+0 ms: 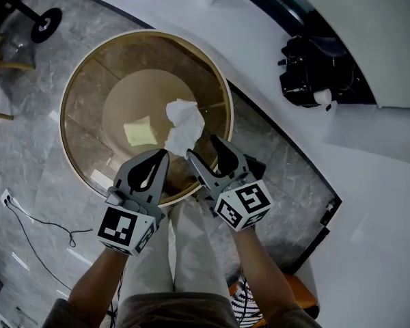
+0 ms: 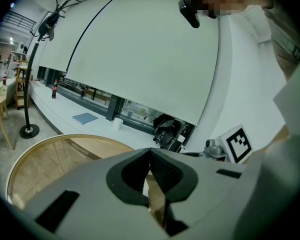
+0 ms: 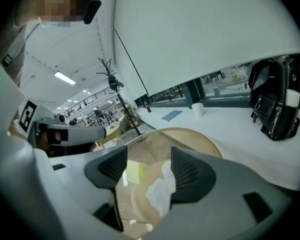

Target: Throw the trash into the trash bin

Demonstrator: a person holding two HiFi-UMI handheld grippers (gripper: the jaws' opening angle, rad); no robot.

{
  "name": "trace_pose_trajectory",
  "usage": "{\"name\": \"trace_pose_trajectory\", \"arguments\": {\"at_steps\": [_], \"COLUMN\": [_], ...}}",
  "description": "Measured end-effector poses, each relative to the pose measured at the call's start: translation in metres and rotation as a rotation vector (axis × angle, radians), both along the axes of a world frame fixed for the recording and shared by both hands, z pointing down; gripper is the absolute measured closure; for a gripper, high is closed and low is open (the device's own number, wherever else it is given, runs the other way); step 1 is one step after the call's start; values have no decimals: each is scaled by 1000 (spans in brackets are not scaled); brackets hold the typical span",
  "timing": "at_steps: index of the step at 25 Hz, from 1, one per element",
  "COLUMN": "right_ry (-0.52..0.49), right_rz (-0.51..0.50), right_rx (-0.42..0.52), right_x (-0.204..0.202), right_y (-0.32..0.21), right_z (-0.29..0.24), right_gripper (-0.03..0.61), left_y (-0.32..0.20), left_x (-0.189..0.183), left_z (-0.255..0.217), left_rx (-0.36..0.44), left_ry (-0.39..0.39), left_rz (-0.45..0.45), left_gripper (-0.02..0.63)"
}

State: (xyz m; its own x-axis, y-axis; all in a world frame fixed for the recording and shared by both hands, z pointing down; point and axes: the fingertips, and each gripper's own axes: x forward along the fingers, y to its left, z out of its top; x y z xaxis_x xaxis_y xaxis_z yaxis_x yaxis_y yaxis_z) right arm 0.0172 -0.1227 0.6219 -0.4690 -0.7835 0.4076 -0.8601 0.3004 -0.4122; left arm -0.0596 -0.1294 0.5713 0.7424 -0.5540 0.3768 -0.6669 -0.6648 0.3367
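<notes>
Head view | right gripper jaws apart | tissue within trash bin rim

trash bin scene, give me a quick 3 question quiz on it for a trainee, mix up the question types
1. True or false: the right gripper has its jaws clamped on the crumpled white tissue.
2. What lies flat on the bottom of the trash bin? A) a yellow note B) a red can C) a green bottle
3. Fill in: the jaws of the left gripper are ___.

Key
1. False: its jaws stand wide apart and the tissue is free over the bin's opening.
2. A
3. shut, with nothing between them
</notes>
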Motion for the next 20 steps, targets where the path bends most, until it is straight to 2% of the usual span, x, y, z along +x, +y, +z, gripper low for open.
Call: {"name": "trace_pose_trajectory", "arguments": {"at_steps": [12, 20], "right_ry": [255, 333], "right_rz": [-97, -127], "right_rx": [-190, -293], "right_x": [7, 8], "right_y": [-23, -25], "right_z": [115, 159], "right_gripper": [291, 282], "left_y": [0, -3], "left_x": [3, 4], "left_z": [18, 24], "left_rx": [-35, -42], "left_ry": [-21, -25], "left_rz": [26, 31], "left_gripper": [600, 600]}}
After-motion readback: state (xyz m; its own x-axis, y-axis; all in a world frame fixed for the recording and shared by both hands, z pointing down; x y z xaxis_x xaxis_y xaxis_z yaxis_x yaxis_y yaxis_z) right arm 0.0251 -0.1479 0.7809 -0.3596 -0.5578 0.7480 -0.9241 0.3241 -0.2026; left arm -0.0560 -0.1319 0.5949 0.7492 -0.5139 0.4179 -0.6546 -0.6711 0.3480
